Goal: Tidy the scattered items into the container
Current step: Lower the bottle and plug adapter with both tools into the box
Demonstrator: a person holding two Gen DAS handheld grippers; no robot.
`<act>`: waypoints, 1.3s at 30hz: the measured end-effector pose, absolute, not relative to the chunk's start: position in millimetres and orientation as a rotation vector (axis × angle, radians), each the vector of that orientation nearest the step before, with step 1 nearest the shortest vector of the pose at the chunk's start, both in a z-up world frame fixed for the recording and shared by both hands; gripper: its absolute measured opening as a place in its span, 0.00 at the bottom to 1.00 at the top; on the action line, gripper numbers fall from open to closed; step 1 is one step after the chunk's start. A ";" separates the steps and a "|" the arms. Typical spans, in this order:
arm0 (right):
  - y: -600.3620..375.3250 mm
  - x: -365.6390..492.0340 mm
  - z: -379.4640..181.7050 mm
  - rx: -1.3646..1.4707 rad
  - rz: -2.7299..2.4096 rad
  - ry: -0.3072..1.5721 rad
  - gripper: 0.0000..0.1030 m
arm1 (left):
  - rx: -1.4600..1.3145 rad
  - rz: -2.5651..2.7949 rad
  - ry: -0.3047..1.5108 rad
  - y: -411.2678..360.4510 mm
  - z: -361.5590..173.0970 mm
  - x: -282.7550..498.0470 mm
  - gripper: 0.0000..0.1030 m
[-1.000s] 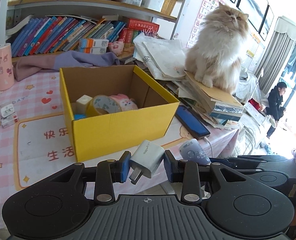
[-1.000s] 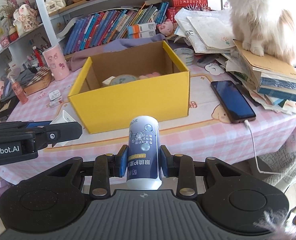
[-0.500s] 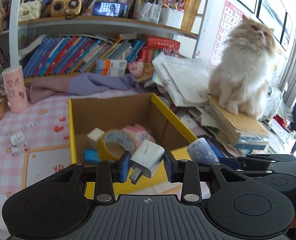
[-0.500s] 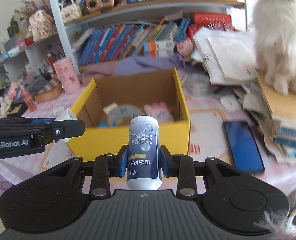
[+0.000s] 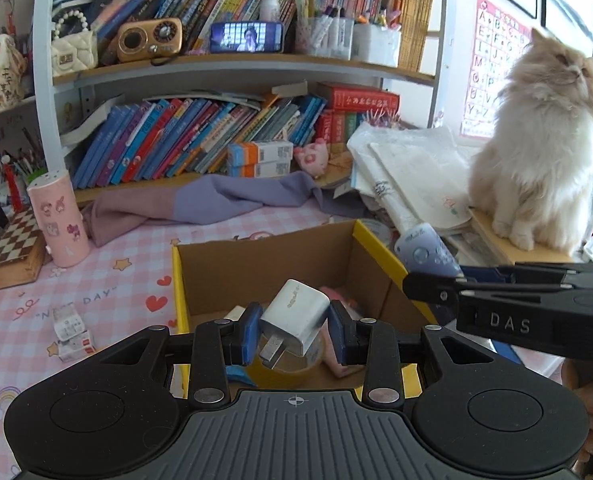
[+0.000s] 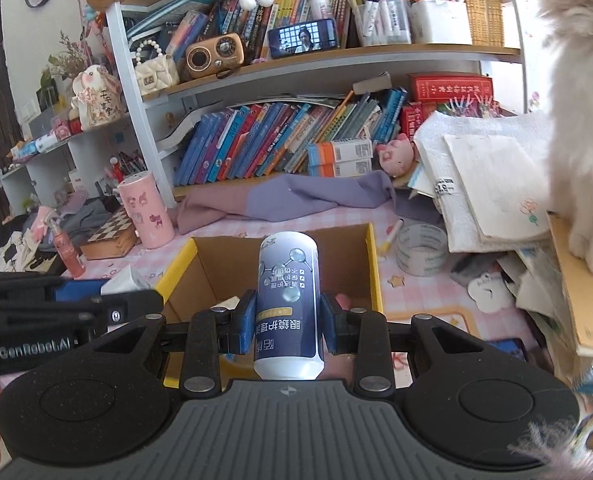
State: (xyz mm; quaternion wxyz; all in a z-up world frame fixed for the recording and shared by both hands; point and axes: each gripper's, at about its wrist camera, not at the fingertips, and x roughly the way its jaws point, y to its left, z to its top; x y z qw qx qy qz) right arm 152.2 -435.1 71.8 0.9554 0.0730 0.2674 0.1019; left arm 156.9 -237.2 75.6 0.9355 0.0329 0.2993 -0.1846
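yellow box [image 5: 264, 264]: matt raw cardboard inside. charger [image 5: 296, 320]: smooth white plastic, metal prongs. canister [image 6: 287, 300]: glossy printed label.

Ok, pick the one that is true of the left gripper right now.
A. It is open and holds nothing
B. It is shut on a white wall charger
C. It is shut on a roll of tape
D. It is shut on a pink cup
B: the left gripper pinches the white wall charger between its blue pads, prongs pointing down, over the yellow box.

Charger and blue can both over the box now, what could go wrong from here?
1. The left gripper pinches the white charger tilted; it may tumble onto the tape roll.
2. The right gripper with the can hangs close beside, so they may collide over the yellow box.
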 end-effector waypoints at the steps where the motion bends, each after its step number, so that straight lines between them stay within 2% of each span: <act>1: -433.7 157.7 69.4 0.144 0.210 0.546 0.30 | 0.073 -0.371 0.621 -238.2 72.4 161.0 0.33; 8: -423.8 196.5 53.2 0.116 0.225 0.570 0.30 | 0.108 -0.337 0.665 -243.1 55.1 183.0 0.33; 21: -410.3 233.3 6.3 0.032 0.265 0.760 0.30 | 0.145 -0.350 0.823 -253.8 10.5 208.5 0.33; 35: -407.0 243.9 -4.5 0.029 0.306 0.840 0.31 | 0.055 -0.363 0.917 -248.1 -0.6 218.2 0.33; 38: -407.9 243.0 -2.9 0.041 0.310 0.833 0.33 | 0.060 -0.361 0.901 -248.4 0.2 216.7 0.36; 39: -408.3 242.0 -1.7 0.049 0.314 0.827 0.35 | 0.062 -0.365 0.891 -248.6 0.9 215.6 0.40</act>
